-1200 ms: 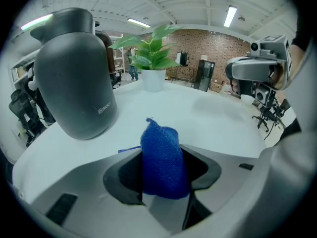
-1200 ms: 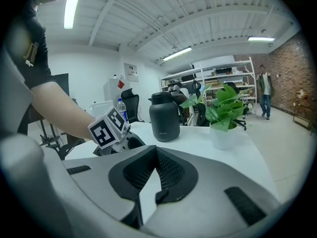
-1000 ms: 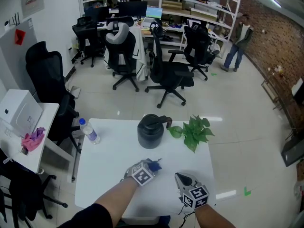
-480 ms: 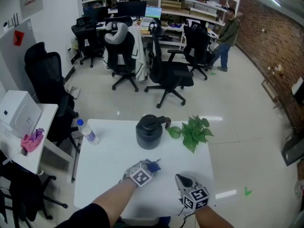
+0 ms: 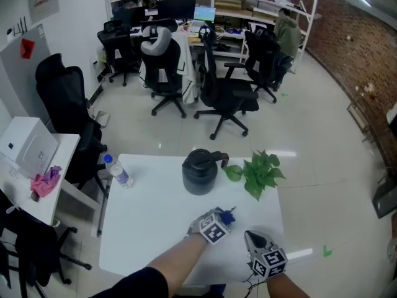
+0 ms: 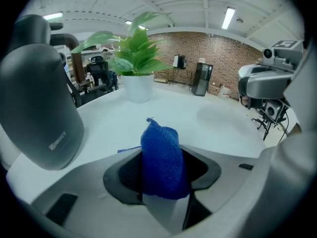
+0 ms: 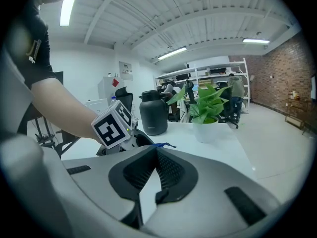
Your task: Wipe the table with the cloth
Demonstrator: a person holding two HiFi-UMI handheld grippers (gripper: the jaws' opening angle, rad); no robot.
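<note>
A bunched blue cloth (image 6: 161, 157) stands up between the jaws of my left gripper (image 6: 161, 170), which is shut on it. In the head view this gripper (image 5: 226, 218) rests low over the white table (image 5: 149, 222) near its front middle, with the cloth (image 5: 228, 216) poking out at its tip. My right gripper (image 5: 253, 236) hovers just right of it by the front edge. Its jaws meet at the tips in the right gripper view (image 7: 156, 155) with nothing between them. That view also shows the left gripper's marker cube (image 7: 114, 128) and a bit of the cloth (image 7: 161, 145).
A dark jug (image 5: 200, 171) and a potted green plant (image 5: 260, 172) stand at the table's far side, and a water bottle (image 5: 118, 172) at the far left corner. Office chairs (image 5: 226, 95) fill the floor beyond. A side table (image 5: 37, 185) stands left.
My left gripper has slid to the right across the table with the cloth in it. The right gripper has shifted slightly right. A person in the background has walked left.
</note>
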